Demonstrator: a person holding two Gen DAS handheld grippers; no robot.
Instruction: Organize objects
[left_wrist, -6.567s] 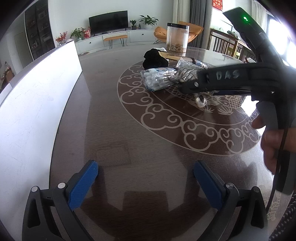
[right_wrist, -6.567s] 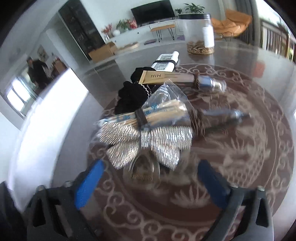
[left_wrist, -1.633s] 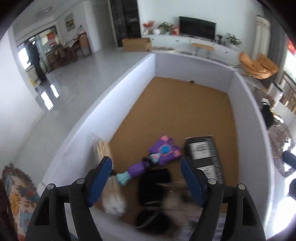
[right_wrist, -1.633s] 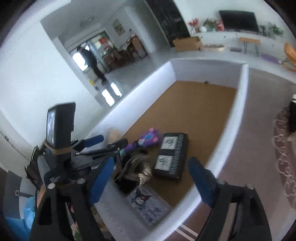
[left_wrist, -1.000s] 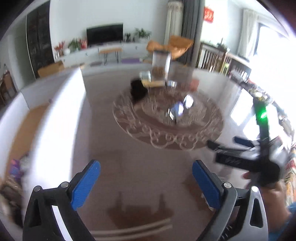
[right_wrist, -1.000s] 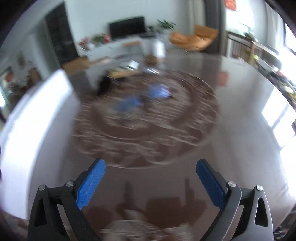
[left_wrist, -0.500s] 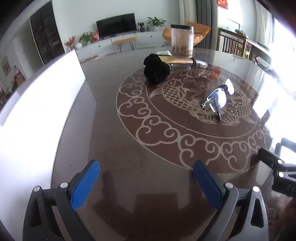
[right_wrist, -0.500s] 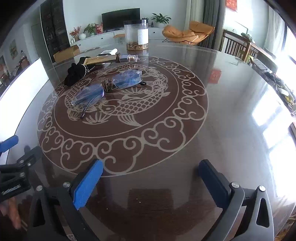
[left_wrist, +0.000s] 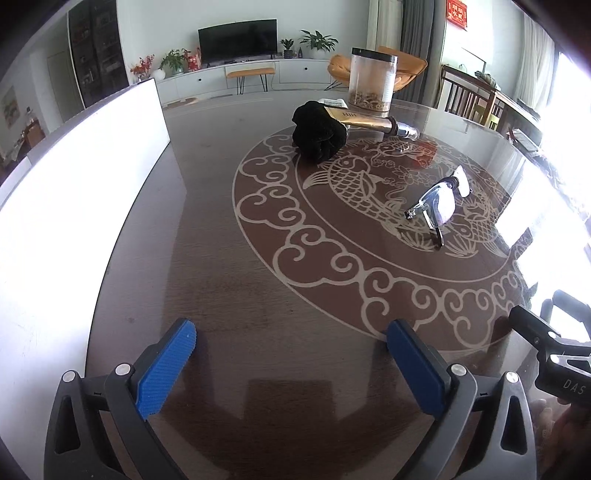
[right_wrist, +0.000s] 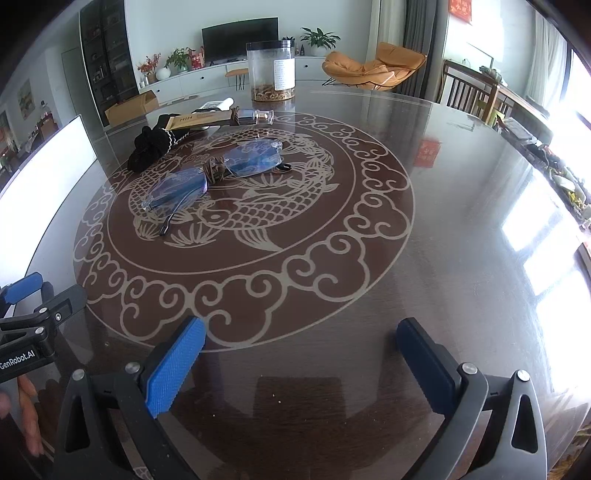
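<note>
A pair of glasses lies on the round patterned table; it also shows in the left wrist view. A black scrunchie and a gold tube lie behind it, and both also show in the right wrist view, the scrunchie and the tube. My left gripper is open and empty over the table's near edge. My right gripper is open and empty, well short of the glasses.
A clear jar stands at the table's far side. The white wall of a big box runs along the table's left edge. The right gripper's body shows at the left wrist view's right edge.
Both grippers swung from the white box back to the table and have now settled low over its near edge. Both stay open and empty.
</note>
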